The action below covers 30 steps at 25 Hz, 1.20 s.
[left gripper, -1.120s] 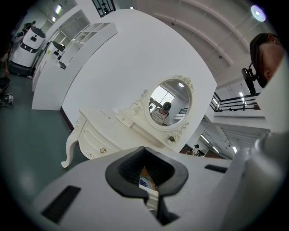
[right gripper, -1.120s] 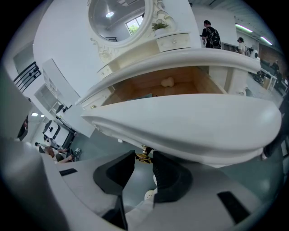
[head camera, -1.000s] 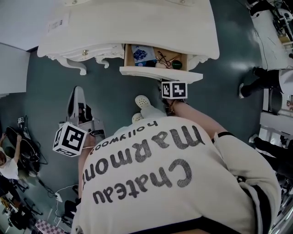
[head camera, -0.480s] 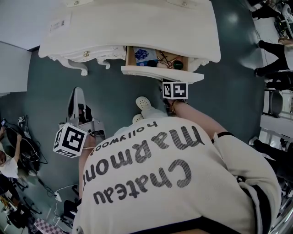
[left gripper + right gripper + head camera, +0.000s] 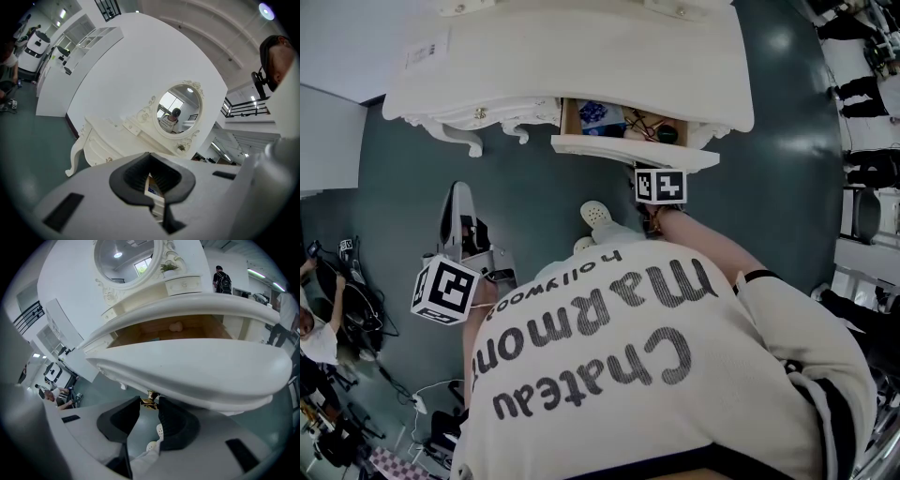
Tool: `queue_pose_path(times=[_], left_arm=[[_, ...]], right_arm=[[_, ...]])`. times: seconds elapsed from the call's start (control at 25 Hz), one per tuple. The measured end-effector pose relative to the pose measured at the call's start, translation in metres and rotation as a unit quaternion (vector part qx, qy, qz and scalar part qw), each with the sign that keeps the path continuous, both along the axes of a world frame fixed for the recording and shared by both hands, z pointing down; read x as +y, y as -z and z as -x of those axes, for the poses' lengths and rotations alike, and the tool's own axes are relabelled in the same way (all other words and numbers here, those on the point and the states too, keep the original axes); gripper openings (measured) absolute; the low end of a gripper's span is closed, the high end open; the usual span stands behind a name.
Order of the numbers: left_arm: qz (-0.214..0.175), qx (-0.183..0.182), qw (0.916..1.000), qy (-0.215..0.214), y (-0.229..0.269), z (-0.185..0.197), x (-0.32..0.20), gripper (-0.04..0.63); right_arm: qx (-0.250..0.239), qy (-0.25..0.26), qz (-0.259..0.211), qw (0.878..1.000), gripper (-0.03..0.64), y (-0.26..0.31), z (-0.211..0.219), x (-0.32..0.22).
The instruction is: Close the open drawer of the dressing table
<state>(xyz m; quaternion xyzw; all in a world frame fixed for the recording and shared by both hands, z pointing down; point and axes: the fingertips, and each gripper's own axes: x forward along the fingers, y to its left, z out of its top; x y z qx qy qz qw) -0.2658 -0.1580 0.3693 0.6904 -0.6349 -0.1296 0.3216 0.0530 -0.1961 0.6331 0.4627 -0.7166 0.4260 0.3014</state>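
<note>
The person's printed shirt (image 5: 656, 375) fills the lower half of the head view and hides both forearms and most of the floor. A pale shoe (image 5: 595, 213) shows just beyond the shirt.

The left gripper (image 5: 150, 159) hangs off to the left, well clear of the furniture. Its pad tips are drawn together with nothing between them.

The right gripper (image 5: 149, 405) reaches under the drawer (image 5: 628, 148). Its pads are closed narrowly on the small brass knob (image 5: 150, 398), which fills the gap between their tips. In the head view its marker cube (image 5: 660, 184) covers that grip.

The drawer stands partly out of the dressing table (image 5: 581, 56). A blue packet (image 5: 600, 114) and dark tangled items, hard to make out, lie inside, and the tabletop covers the drawer's back part. The oval mirror (image 5: 177, 111) rises behind.
</note>
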Motion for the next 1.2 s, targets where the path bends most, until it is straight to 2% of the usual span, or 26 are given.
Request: queue_pose_path(times=[1.2], left_arm=[[0.005, -0.001, 0.9997, 0.025, -0.002, 0.020, -0.006, 0.008]], right_arm=[[0.023, 0.006, -0.018, 1.000, 0.143, -0.002, -0.001, -0.038]])
